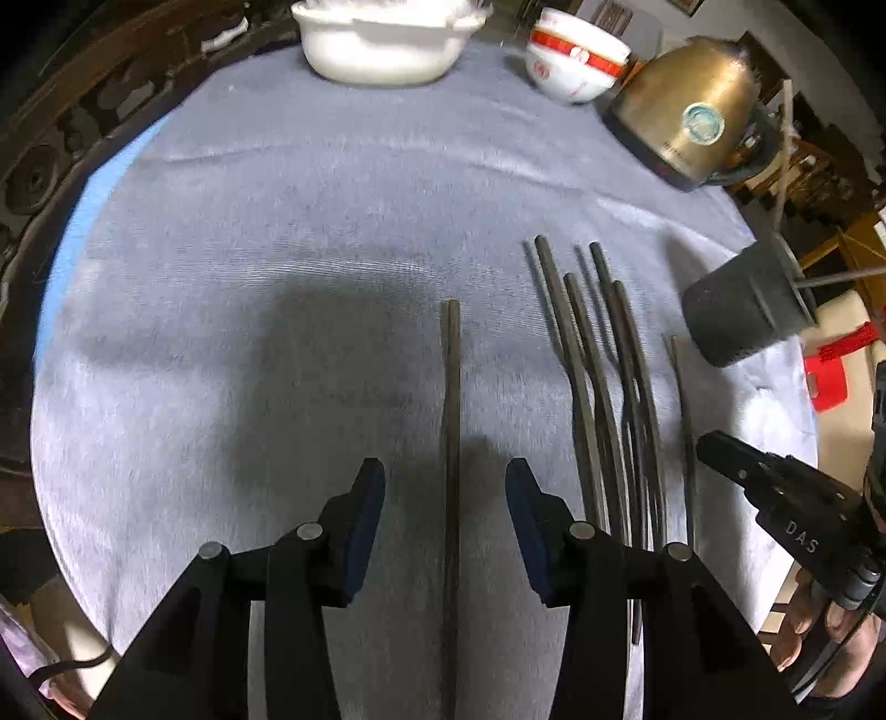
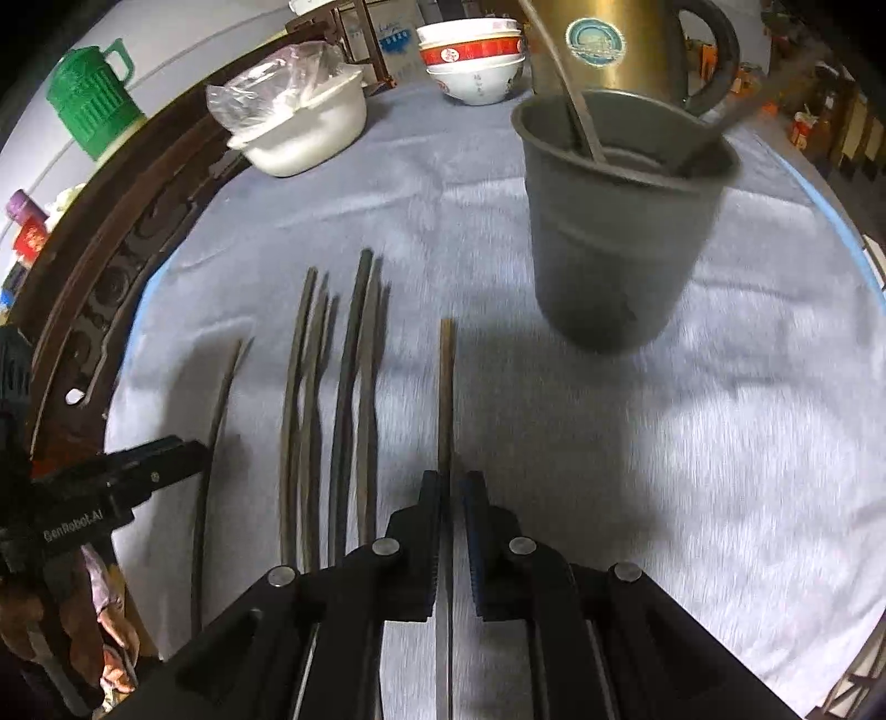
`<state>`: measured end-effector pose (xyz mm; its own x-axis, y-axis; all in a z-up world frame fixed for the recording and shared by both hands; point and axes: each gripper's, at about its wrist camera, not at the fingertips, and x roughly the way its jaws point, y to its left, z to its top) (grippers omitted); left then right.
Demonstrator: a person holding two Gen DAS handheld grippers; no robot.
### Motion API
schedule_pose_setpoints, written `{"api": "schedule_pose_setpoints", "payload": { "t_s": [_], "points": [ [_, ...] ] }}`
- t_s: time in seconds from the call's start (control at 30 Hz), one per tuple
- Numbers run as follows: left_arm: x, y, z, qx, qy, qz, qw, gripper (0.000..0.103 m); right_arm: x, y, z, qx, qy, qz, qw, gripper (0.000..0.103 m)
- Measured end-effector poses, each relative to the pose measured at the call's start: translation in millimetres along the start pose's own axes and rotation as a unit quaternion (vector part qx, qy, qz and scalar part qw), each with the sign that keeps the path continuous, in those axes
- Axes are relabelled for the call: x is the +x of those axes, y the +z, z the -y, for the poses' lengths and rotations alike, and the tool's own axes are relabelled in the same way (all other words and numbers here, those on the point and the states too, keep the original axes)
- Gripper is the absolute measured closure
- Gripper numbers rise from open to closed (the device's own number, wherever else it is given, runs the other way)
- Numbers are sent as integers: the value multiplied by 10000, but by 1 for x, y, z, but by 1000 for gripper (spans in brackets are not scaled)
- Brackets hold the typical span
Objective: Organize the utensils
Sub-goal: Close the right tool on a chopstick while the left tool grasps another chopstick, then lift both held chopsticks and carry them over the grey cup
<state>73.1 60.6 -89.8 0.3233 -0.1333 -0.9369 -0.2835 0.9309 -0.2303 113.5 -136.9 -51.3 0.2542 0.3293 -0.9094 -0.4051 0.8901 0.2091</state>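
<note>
Several dark chopsticks lie side by side on a grey cloth; they also show in the right wrist view. My left gripper is open, its jaws on either side of a single chopstick lying on the cloth. My right gripper is shut on a brownish chopstick that points forward toward a grey cup. The cup holds two chopsticks and also shows at the right of the left wrist view.
A white tub, stacked red-and-white bowls and a gold kettle stand at the far side. A green jug stands beyond the carved table rim.
</note>
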Motion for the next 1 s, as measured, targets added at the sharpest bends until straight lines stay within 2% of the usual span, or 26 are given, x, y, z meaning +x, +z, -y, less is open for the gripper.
{"api": "schedule_pose_setpoints", "payload": {
  "t_s": [0.1, 0.17, 0.2, 0.3, 0.43, 0.57, 0.7, 0.77, 0.87, 0.97, 1.0],
  "points": [
    [9, 14, 4, 22, 146, -174, 9997, 57, 16, 9, -4, -39, -40, -246, 9997, 91],
    [11, 18, 7, 91, 212, -215, 9995, 57, 17, 13, -6, -67, -119, -186, 9997, 92],
    [11, 21, 8, 111, 241, -202, 9994, 64, 18, 14, -6, -73, -124, -202, 9997, 92],
    [16, 27, 11, 250, 389, -275, 9986, 98, 20, 15, -7, -196, -146, -258, 9994, 93],
    [17, 32, 7, 324, 246, -359, 9985, 98, 23, 19, -9, -246, -91, -337, 9991, 95],
    [18, 41, -3, 49, 72, -533, 9985, 98, 25, 29, -4, -142, -28, -521, 9985, 94],
    [23, 51, 1, 284, 100, -716, 9970, 92, 31, 40, -13, -327, -139, -681, 9970, 94],
    [23, 49, 9, 398, 128, -672, 9969, 92, 34, 43, -15, -312, -138, -680, 9971, 95],
    [24, 47, 11, 438, 102, -612, 9971, 98, 34, 43, -15, -248, -123, -619, 9977, 96],
    [14, 34, 1, 177, -301, -602, 9976, 98, 28, 34, -12, -72, 50, -401, 9992, 97],
    [10, 25, -3, 145, -332, -529, 9979, 98, 23, 29, -12, -31, 98, -303, 9995, 97]
  ]
}}
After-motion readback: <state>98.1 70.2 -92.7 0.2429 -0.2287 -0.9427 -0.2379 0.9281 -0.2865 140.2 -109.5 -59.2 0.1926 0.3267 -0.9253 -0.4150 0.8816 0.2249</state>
